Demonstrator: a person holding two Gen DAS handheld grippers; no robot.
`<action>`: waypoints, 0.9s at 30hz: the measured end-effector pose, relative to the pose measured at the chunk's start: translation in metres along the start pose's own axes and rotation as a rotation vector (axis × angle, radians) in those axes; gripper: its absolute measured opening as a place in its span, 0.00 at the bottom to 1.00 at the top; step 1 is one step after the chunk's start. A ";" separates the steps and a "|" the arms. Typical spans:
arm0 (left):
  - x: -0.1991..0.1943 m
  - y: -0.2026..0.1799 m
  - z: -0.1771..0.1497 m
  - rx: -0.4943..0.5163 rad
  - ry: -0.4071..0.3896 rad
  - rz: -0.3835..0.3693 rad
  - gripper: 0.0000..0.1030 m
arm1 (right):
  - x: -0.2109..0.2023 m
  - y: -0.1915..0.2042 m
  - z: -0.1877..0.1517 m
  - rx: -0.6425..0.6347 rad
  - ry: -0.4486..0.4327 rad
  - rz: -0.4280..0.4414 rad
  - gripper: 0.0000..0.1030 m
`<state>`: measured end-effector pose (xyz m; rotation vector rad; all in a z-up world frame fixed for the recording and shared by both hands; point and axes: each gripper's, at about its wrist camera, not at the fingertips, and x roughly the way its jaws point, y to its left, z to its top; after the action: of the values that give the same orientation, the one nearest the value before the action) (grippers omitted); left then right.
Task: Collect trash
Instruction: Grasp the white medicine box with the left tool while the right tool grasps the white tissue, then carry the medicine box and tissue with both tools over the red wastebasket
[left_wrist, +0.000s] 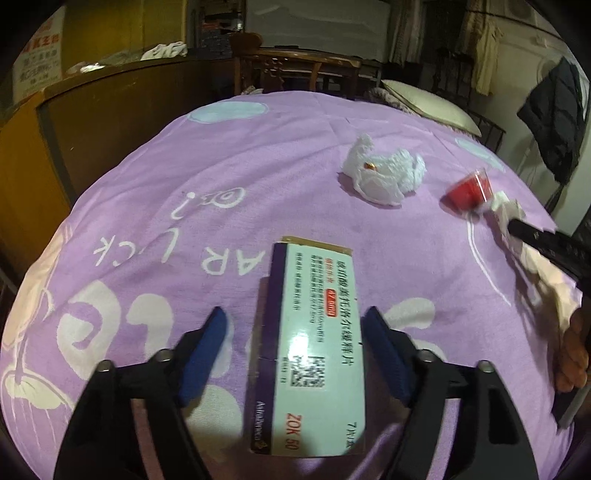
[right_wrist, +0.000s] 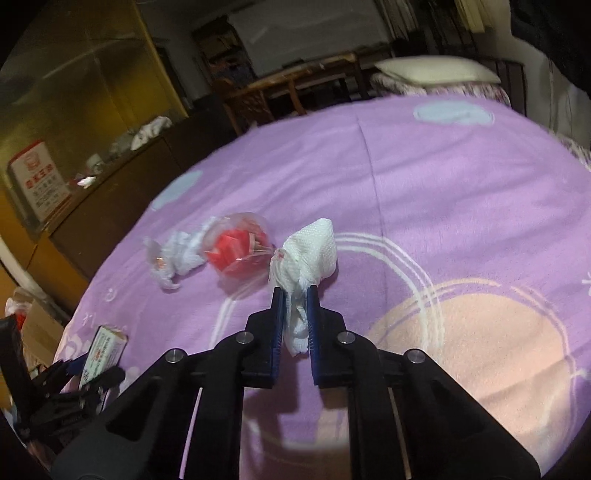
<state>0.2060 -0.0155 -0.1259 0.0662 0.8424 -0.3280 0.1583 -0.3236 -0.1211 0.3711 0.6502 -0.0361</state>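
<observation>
The pick-up step is in hand, one piece of trash to each gripper, all of it lying on a purple bedspread (left_wrist: 258, 155).

Taking the box (left_wrist: 314, 332) as the landmark: it lies flat on the spread, nearest the person, and the left gripper (left_wrist: 295, 328) straddles it, one blue pad on each side with clear gaps, so the jaws are released and nothing is gripped yet. Its next move, I judge, is to close squarely across the box's narrow width and lift; the card is light and should hold if the pads meet both long edges.

Beyond the box and off to its right, the right gripper (right_wrist: 294, 295) is clenched on a white tissue (right_wrist: 310, 251), the paper bunched between the pads with its free end standing out past the tips. Just beside that tissue, on the box's side of it, lies a clear cup with red inside (right_wrist: 236, 251), tipped over. Past the cup sits a second crumpled wad (right_wrist: 177, 258), untouched.

The right side now needs to carry its tissue off to wherever trash goes; no bin shows.
</observation>
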 end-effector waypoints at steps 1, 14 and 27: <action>-0.001 0.003 0.000 -0.014 -0.006 -0.006 0.62 | -0.001 0.001 -0.001 -0.005 0.000 0.000 0.13; -0.016 0.004 -0.007 -0.038 -0.030 -0.045 0.42 | -0.024 -0.007 -0.018 0.044 0.031 0.023 0.13; -0.094 -0.018 -0.055 0.001 -0.057 -0.082 0.42 | -0.081 0.017 -0.070 0.010 0.067 0.053 0.13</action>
<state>0.1027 0.0023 -0.0920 0.0232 0.7896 -0.4054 0.0550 -0.2904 -0.1185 0.4006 0.7066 0.0234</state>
